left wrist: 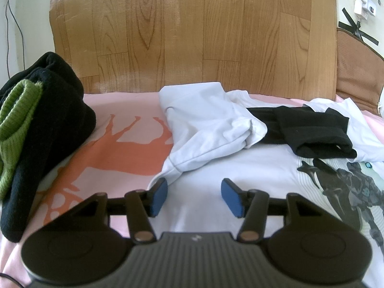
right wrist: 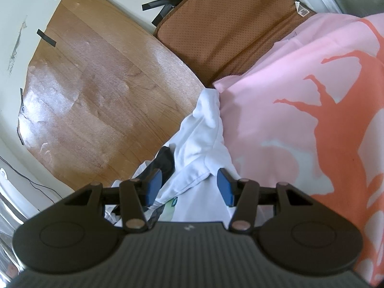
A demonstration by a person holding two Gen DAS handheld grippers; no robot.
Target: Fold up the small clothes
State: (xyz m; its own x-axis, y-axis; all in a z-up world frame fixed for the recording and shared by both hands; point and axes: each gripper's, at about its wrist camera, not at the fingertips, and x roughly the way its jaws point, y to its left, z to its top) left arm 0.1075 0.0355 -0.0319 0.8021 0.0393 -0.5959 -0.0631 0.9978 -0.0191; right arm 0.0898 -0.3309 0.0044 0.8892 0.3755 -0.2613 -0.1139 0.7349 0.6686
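The left gripper (left wrist: 194, 198) hangs low over the bed with its jaws apart, blue pads (left wrist: 159, 196) showing, nothing between them — only the flat front of a white printed T-shirt (left wrist: 240, 168) spread below. Just past the left pad, a folded-over sleeve of that shirt (left wrist: 208, 124) lies bunched towards the headboard side. A black garment (left wrist: 312, 129) sits rumpled on top of the shirt further right, near the robot-figure print (left wrist: 355, 192).

The right gripper (right wrist: 189, 187) also has its jaws apart. A fold of white shirt fabric (right wrist: 199, 148) runs up between its pads, but I cannot tell whether either pad presses on it (the cloth looks loose, draped rather than pinched). A bit of dark fabric (right wrist: 165, 158) shows just beside the left pad.

Outward from there: the pink bedcover with an orange deer print (left wrist: 134, 153) carries everything, and a pile of black and green knitwear (left wrist: 36, 129) sits at its left edge. Behind stands a wood-grain board (left wrist: 192, 36), taped to the wall, with a brown mesh mat (right wrist: 228, 28) leaning beside it.
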